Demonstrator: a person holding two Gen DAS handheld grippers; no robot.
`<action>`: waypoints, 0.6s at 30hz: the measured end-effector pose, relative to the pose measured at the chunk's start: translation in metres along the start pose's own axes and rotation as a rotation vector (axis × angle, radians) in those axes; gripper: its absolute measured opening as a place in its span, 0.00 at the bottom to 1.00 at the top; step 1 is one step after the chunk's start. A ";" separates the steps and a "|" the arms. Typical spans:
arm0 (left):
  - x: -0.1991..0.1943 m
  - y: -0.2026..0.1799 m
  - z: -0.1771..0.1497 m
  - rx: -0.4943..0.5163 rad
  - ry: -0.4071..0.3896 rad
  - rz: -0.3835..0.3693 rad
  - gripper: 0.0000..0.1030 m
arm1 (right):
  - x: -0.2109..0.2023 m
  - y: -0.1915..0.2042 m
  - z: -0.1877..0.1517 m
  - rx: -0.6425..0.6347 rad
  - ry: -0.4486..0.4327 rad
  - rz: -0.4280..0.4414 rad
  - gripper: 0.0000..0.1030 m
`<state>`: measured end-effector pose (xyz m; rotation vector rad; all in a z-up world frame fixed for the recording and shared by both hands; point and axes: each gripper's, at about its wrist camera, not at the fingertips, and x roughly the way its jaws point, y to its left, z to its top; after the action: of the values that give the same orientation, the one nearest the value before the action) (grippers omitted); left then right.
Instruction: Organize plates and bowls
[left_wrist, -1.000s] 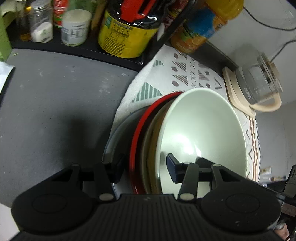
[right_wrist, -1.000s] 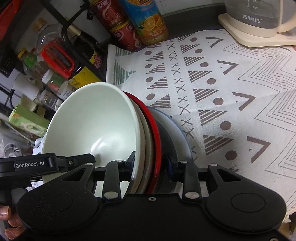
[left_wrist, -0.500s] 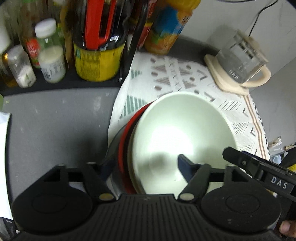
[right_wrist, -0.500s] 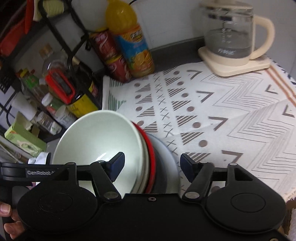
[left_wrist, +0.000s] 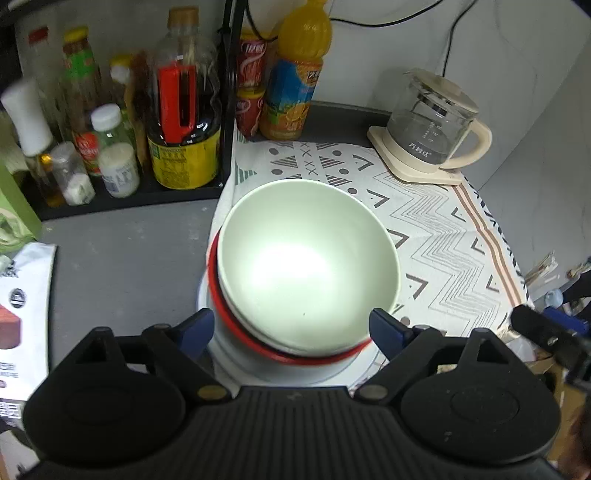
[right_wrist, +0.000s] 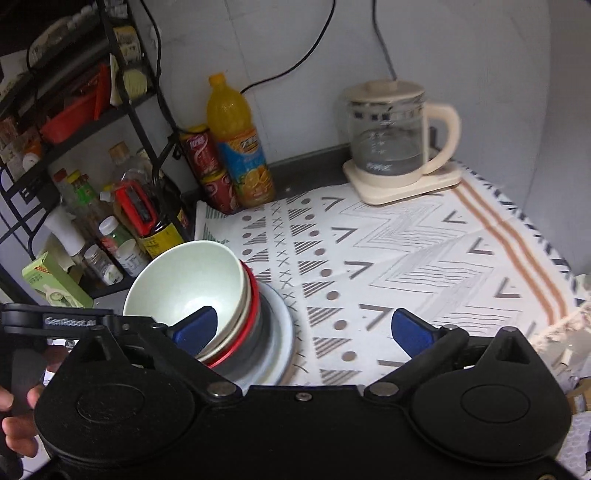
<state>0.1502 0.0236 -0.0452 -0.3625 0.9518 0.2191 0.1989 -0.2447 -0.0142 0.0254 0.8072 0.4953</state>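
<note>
Both wrist views look steeply down, close; share bowl stack (left_wrist: 308, 266), kettle (right_wrist: 391, 147).

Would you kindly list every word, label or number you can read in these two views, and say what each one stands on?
"GenRobot.AI": white lettering, slightly blurred, on the black bar of the left hand-held gripper.
Glass kettle: a short white print, too small to read.
Orange drink bottle: label text too blurred to read.
Red cans: white script, unreadable.
Yellow-labelled dark bottle: print too small.
White packet at the left edge: print unreadable.

Pale green bowl (left_wrist: 306, 258) atop nested stack
</note>
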 end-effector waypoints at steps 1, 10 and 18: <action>-0.005 -0.001 -0.004 0.003 -0.007 0.004 0.87 | -0.006 -0.002 -0.002 0.007 -0.008 -0.004 0.99; -0.051 -0.006 -0.033 -0.007 -0.091 -0.027 0.96 | -0.064 -0.009 -0.020 0.043 -0.096 -0.053 1.00; -0.091 -0.015 -0.057 0.025 -0.186 -0.057 1.00 | -0.110 -0.013 -0.039 0.066 -0.176 -0.133 1.00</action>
<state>0.0607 -0.0154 0.0030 -0.3398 0.7595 0.1858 0.1130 -0.3103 0.0316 0.0746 0.6476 0.3355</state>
